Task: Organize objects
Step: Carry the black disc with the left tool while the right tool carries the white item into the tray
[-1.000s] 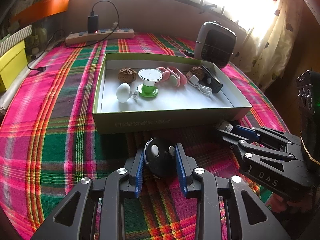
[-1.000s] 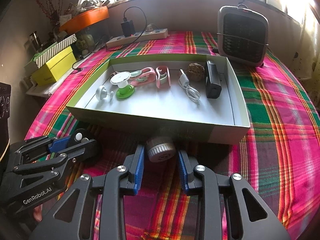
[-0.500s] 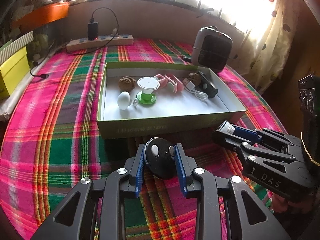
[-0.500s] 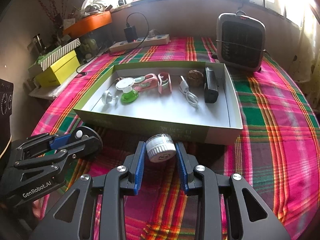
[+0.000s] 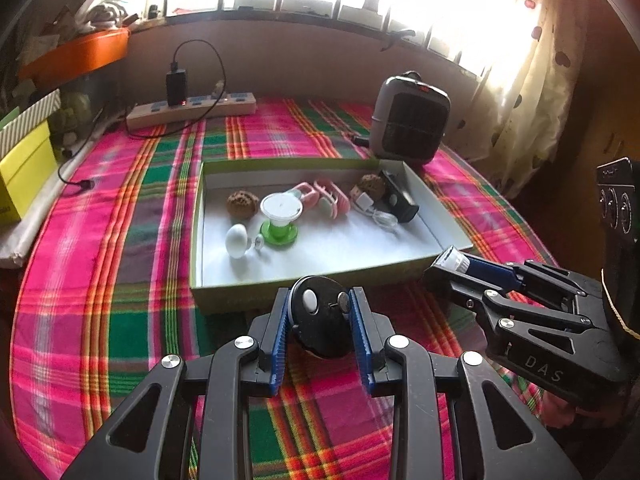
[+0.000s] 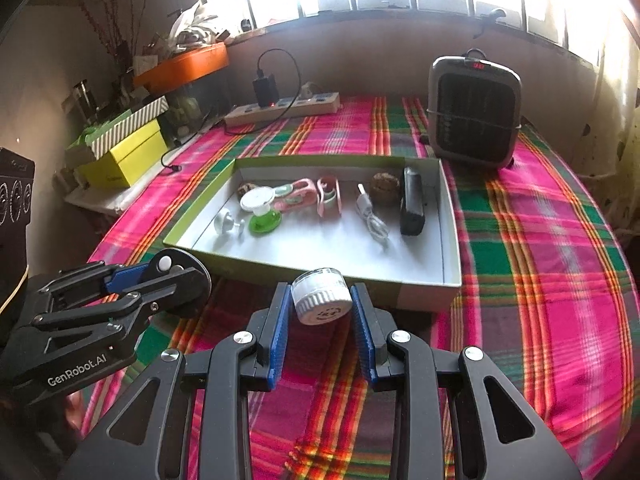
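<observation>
Blue-padded left gripper [image 5: 318,316] clamps a black disc [image 5: 320,322] just short of the box [image 5: 304,286], whose near wall could snag it, while from the right wrist, the right gripper [image 6: 322,306] pinches a small white jar [image 6: 322,296] tilted, liable to twist loose.

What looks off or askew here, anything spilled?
Nothing spilled. The white jar sits tilted in the right hand-held gripper. The black disc is squarely held by the left hand-held gripper.
</observation>
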The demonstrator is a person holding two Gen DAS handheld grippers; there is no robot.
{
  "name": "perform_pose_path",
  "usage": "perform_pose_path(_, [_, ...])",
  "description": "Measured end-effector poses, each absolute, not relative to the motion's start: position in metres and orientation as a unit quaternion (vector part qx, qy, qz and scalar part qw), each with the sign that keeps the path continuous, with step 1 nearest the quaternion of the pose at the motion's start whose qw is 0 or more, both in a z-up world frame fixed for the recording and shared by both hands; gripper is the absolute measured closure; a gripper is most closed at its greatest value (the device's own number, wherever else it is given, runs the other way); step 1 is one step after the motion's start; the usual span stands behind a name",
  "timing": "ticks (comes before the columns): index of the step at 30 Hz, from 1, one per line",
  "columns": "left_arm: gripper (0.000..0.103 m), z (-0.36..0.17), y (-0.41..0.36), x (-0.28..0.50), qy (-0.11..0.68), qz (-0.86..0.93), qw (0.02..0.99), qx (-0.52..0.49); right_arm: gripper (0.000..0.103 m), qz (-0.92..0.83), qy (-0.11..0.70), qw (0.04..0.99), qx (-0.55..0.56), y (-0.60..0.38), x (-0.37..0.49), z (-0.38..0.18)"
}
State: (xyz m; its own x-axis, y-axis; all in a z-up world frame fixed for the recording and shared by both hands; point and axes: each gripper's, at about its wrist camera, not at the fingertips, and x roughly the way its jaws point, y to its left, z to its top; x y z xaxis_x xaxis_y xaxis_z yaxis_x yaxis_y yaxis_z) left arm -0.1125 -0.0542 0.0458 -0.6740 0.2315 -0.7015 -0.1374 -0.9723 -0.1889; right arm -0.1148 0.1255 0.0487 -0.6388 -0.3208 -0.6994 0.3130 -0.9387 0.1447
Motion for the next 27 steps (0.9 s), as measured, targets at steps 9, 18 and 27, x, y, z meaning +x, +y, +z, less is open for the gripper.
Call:
perform_pose_path(9, [0.076, 0.051, -0.050, -0.135, -0.060, 0.914, 0.106, -0.387, 0.072, -0.910, -0.009, 0.168, 0.379, 0.134, -0.133, 0.058])
perform_pose_path(18, [0.076, 0.044, -0.047, -0.162, -0.054, 0.910, 0.104, -0.397, 0.072, -0.901, -0.008, 0.177, 0.396, 0.135, -0.164, 0.051])
perform_pose_path(27, [0.076, 0.033, -0.043, -0.179, -0.050, 0.905, 0.105, -0.409, 0.072, -0.887, -0.006, 0.193, 0.419, 0.131, -0.186, 0.037])
